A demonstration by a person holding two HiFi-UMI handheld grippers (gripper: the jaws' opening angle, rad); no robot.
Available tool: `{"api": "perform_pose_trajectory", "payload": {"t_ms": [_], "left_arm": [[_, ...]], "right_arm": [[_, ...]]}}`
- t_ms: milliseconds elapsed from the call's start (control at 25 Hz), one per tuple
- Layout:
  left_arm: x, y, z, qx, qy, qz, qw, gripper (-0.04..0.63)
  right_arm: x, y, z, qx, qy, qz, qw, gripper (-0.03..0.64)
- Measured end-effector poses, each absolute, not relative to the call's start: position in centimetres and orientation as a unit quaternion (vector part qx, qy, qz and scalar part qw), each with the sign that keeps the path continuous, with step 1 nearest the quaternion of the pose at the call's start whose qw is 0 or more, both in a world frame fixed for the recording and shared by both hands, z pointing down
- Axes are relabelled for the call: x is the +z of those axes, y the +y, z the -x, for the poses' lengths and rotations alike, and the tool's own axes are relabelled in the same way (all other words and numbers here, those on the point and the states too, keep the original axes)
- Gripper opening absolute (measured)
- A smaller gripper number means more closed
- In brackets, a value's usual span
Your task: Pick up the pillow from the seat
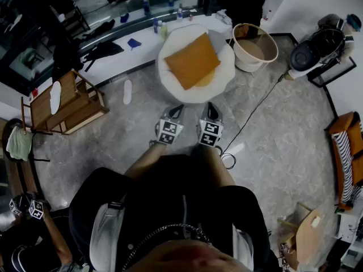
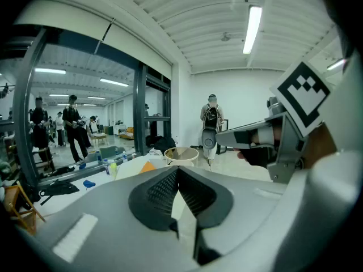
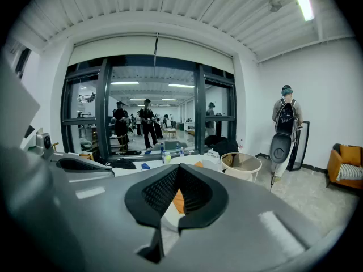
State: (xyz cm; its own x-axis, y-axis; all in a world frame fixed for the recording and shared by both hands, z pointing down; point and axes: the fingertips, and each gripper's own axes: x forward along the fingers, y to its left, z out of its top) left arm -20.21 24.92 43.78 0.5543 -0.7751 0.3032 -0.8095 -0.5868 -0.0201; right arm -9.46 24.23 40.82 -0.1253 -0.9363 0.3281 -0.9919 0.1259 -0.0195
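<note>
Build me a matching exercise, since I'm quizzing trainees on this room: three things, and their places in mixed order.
Things:
1. pillow
2. beige tub
3. wooden rack

Places, as the head view shows them:
A. on the floor, left of the round white seat
B. lying on the seat
C. on the floor, right of the seat

Pairs: 1-B, 2-C, 3-A

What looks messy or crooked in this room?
The orange pillow lies crooked on the round white seat, turned cornerwise instead of straight. On the floor, a black cable trails loose toward a coil near the person's feet, and a white slipper-shaped thing lies alone. Nothing looks spilled or broken.
</note>
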Motion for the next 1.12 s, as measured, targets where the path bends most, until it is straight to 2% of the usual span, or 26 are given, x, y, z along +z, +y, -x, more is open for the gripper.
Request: {"api": "perform_pose_trajectory", "payload": {"t_ms": [400, 600, 1120], "left_arm": [[43.7, 25.5, 20.2, 0.141, -0.447, -0.882, 0.058, 0.008], [43.7, 25.3, 20.6, 0.135, -0.454, -0.879, 0.063, 0.008], [42.8, 22.6, 22.5, 0.103, -0.490, -0.862, 0.078, 0.008]], "right_arm": [[41.2, 25.0, 9.4, 0.120, -0.737, -0.655, 0.117, 0.000], [40.9, 25.5, 8.7, 0.113, -0.741, -0.656, 0.084, 0.003], [39.2, 25.4, 7.3, 0.113, -0.746, -0.654, 0.059, 0.003]]}}
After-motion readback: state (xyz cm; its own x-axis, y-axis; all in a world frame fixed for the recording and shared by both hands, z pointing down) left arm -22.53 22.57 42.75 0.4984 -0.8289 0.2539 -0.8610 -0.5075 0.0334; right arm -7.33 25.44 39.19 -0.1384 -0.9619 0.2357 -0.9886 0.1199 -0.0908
